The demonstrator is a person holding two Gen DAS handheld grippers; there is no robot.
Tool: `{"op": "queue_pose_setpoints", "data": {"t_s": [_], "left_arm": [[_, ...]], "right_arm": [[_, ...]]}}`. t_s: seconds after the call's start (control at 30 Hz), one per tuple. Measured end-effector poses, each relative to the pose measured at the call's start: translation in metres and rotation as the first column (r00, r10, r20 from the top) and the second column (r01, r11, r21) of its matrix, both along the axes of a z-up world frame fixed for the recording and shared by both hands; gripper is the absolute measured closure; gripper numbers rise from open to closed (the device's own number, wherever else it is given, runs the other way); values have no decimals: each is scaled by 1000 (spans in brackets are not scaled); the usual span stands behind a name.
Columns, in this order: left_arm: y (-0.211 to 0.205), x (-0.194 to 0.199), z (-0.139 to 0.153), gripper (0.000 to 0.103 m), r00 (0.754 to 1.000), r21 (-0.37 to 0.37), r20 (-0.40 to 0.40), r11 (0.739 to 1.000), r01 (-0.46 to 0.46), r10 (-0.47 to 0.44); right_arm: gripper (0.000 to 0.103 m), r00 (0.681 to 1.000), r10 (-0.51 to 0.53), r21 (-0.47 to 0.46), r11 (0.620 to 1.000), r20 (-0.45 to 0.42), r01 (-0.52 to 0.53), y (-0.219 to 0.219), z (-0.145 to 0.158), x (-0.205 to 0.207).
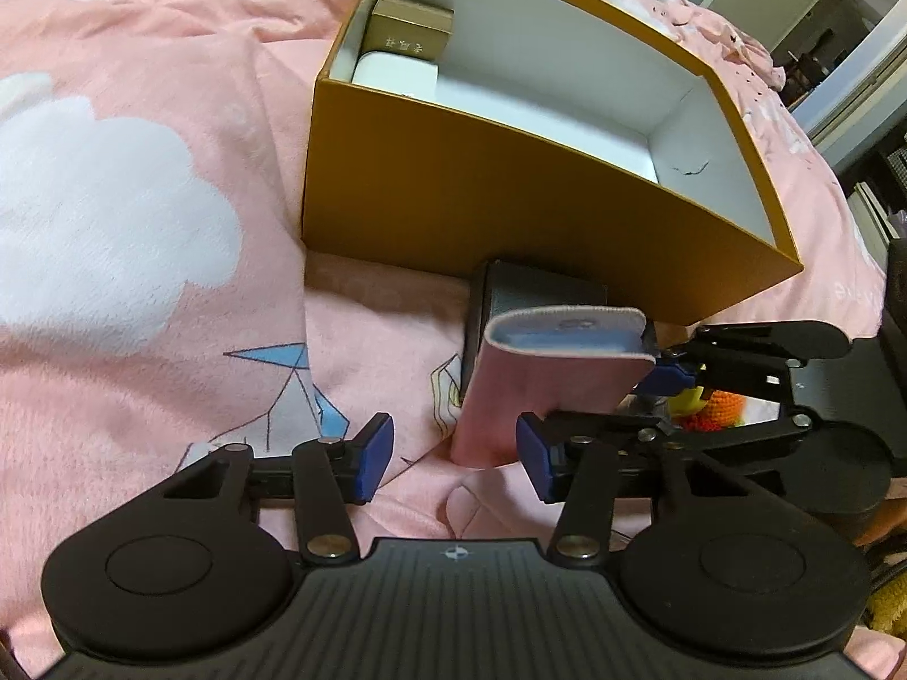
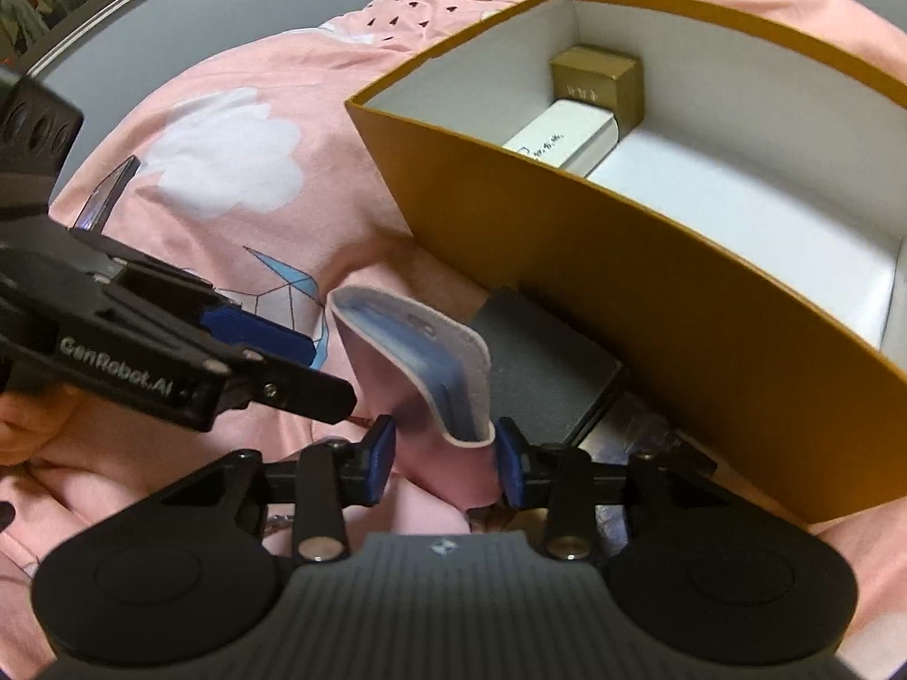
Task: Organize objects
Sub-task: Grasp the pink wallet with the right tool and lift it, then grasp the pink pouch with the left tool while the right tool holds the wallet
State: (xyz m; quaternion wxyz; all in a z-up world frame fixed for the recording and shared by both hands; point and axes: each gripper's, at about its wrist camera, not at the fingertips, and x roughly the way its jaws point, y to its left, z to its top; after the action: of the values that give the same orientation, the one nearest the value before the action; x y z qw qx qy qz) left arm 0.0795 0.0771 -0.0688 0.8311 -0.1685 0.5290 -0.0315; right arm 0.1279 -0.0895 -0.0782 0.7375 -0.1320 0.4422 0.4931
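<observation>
A pink pouch (image 1: 544,385) with a blue lining stands on the pink bedspread, just in front of an open orange box (image 1: 510,192). My right gripper (image 2: 445,462) is shut on the pouch (image 2: 436,391), one pad on each side. My left gripper (image 1: 453,456) is open and empty, its right pad just beside the pouch's lower edge. Inside the box a small gold box (image 1: 411,25) and a white box (image 1: 394,73) lie at the far end; both also show in the right wrist view, gold (image 2: 598,82) and white (image 2: 561,139).
A dark flat case (image 2: 544,362) lies between the pouch and the orange box (image 2: 652,294). The pink bedspread (image 1: 142,181) spreads to the left. An orange and yellow knitted toy (image 1: 714,402) shows behind the right gripper. A door stands at far right.
</observation>
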Motion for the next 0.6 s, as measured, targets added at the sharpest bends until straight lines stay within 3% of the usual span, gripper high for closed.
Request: {"op": "queue_pose_setpoints", "data": {"t_s": [0.27, 0.33, 0.4, 0.6], "left_arm": [[-2, -14, 18, 45, 997, 3, 38, 997, 72, -72], [-2, -20, 26, 45, 994, 6, 53, 996, 94, -94], [-4, -25, 33, 45, 990, 10, 61, 992, 128, -128], [-12, -51, 48, 45, 948, 79, 49, 947, 311, -316]], "right_arm": [[71, 995, -31, 40, 999, 96, 28, -14, 24, -14], [79, 992, -44, 54, 998, 122, 38, -19, 32, -18], [80, 986, -78, 73, 995, 144, 68, -26, 42, -20], [81, 970, -171, 90, 983, 173, 157, -50, 60, -20]]}}
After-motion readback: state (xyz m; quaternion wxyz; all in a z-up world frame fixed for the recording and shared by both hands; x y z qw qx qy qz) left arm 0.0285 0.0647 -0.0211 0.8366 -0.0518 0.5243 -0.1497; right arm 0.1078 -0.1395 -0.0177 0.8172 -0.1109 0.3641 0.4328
